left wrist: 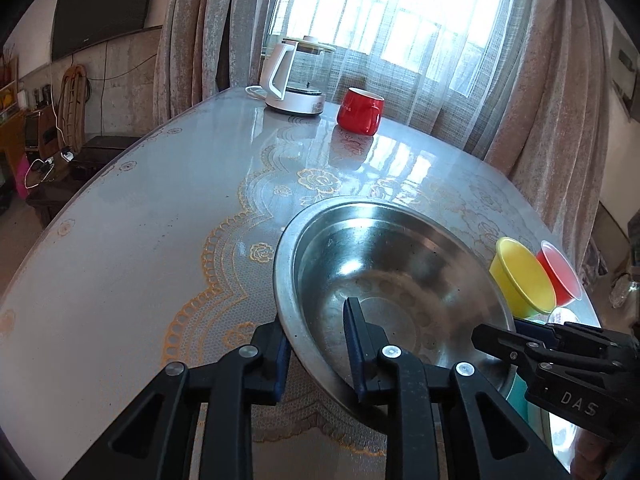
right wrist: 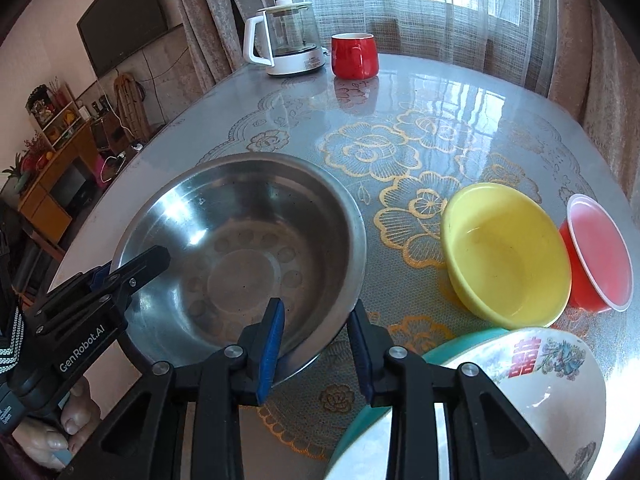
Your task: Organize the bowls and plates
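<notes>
The left gripper [left wrist: 318, 346] straddled the steel bowl's [left wrist: 394, 264] near rim, its jaws clamped on it. The right gripper [right wrist: 318, 344] likewise bracketed the bowl's rim; pad contact could not be determined.

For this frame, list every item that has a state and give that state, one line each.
steel bowl: upright, empty, rim between both tongs
left tongs: shut on the steel bowl's rim
right tongs: straddling the rim, grip unclear
yellow bowl: tilted, empty
red plastic bowl: tilted against the yellow bowl
red mug: upright
glass kettle: lid on, upright
</notes>
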`<state>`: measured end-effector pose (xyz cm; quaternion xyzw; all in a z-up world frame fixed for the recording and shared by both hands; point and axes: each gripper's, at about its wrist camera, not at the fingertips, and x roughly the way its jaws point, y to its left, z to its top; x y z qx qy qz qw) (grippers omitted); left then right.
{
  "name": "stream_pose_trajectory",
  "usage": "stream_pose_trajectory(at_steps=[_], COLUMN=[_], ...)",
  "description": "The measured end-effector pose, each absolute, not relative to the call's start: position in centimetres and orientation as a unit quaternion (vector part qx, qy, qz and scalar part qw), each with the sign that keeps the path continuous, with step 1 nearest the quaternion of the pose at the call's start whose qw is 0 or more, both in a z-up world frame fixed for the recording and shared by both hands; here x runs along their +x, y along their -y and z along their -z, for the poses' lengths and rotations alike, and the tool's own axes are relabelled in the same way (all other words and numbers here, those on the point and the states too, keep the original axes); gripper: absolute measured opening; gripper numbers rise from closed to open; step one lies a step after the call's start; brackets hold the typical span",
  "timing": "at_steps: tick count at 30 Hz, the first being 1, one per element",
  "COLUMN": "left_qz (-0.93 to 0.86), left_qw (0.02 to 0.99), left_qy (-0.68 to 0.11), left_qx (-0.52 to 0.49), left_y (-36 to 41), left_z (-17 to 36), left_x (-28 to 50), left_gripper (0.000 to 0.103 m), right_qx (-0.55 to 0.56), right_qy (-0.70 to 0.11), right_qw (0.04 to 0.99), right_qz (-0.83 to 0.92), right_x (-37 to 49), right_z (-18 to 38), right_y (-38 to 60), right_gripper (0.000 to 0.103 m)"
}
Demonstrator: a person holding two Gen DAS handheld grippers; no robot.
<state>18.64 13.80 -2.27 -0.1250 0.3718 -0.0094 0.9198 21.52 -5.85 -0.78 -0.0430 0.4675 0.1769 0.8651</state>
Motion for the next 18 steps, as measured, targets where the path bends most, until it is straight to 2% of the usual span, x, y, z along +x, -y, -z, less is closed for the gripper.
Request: stream_pose_trajectory(at_steps=[18], left_qz=[-0.002], left_qw=[0.928], left_qy=[-0.351], left_qx=[-0.122], left_y=[-14.0], left_z=[1.2], left_x=[10.2], left_gripper=[0.027], right_qx=[-0.044], right_qy=[-0.456], right_qw=[0.863], right_qz=[-0.212], right_x=[15.0], right_z=[0.6], right_y=[5.3], right_gripper=[0.033])
